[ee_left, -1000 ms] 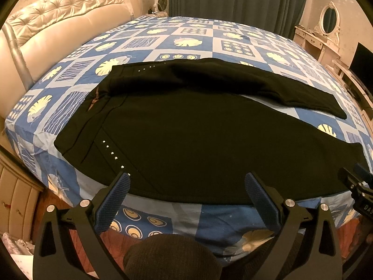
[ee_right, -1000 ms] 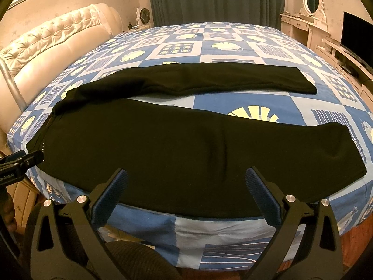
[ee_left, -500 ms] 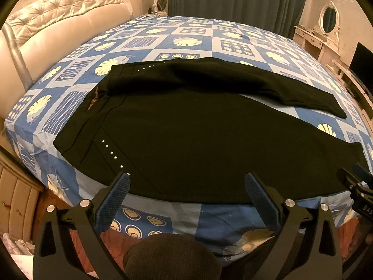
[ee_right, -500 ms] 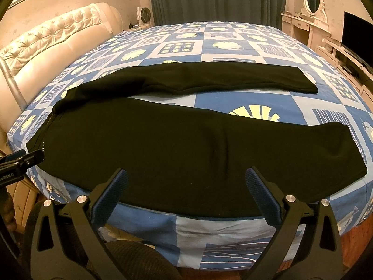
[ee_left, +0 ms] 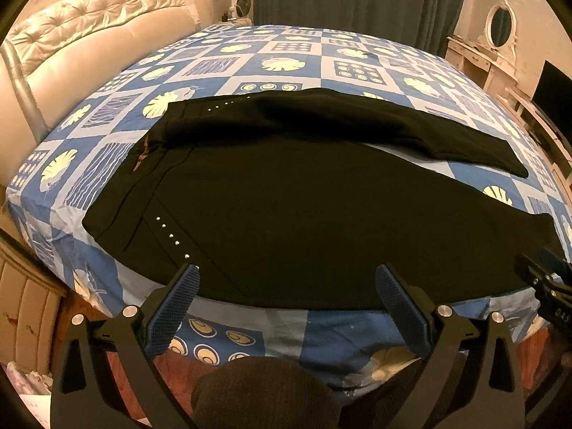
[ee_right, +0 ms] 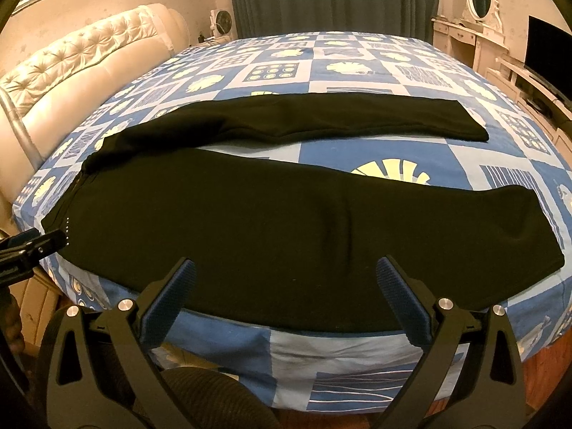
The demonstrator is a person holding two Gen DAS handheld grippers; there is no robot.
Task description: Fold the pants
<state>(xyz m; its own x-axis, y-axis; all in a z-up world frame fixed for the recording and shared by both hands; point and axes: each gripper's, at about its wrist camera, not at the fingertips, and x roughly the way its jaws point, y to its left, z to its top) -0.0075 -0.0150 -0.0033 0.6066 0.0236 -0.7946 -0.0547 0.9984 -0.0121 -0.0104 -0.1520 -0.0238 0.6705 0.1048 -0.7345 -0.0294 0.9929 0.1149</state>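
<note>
Black pants [ee_left: 304, 207] lie spread flat on the bed [ee_left: 286, 46], waistband toward the headboard [ee_left: 89, 28] side, two legs running across to the opposite side with a strip of sheet between them. The near leg follows the bed's near edge. The left gripper [ee_left: 286, 287] hovers just off that edge with jaws wide open and empty, the pocket-stud area just ahead of its left finger. The right gripper [ee_right: 284, 282] is likewise wide open, holding nothing, with the near leg's lower part just ahead of it.
</note>
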